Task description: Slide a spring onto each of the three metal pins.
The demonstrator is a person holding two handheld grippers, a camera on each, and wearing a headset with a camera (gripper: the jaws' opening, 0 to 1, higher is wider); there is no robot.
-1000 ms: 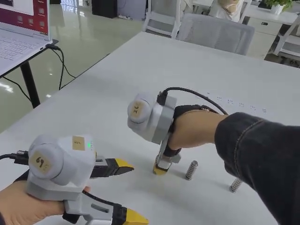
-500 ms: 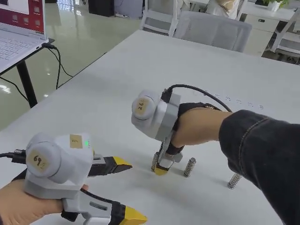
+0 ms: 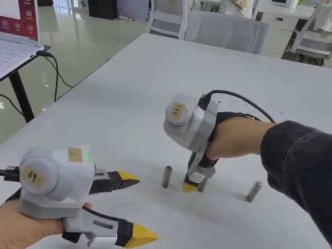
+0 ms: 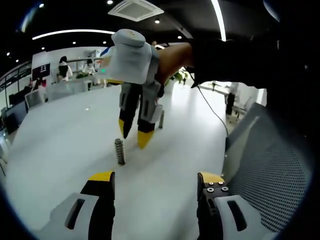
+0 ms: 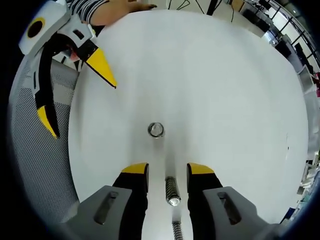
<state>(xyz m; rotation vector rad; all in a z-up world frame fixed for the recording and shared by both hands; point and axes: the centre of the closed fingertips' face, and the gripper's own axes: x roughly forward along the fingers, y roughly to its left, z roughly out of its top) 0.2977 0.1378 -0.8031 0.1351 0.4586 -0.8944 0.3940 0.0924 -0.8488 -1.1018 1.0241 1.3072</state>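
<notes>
Right tongs (image 5: pixel 167 170): jaws apart, straddling upright coiled steel spring (image 5: pixel 171 190), with a gap on either side. Left tongs (image 4: pixel 155 180): jaws apart, empty. Head view: second spring (image 3: pixel 166 177) at its 9 o'clock, third spring (image 3: pixel 253 191) at 3 o'clock, all standing on the white worktop (image 3: pixel 129 104).

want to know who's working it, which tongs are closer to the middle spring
Right. The right tongs straddle the middle spring, one jaw on either side. The left tongs sit open, well short of it.
</notes>
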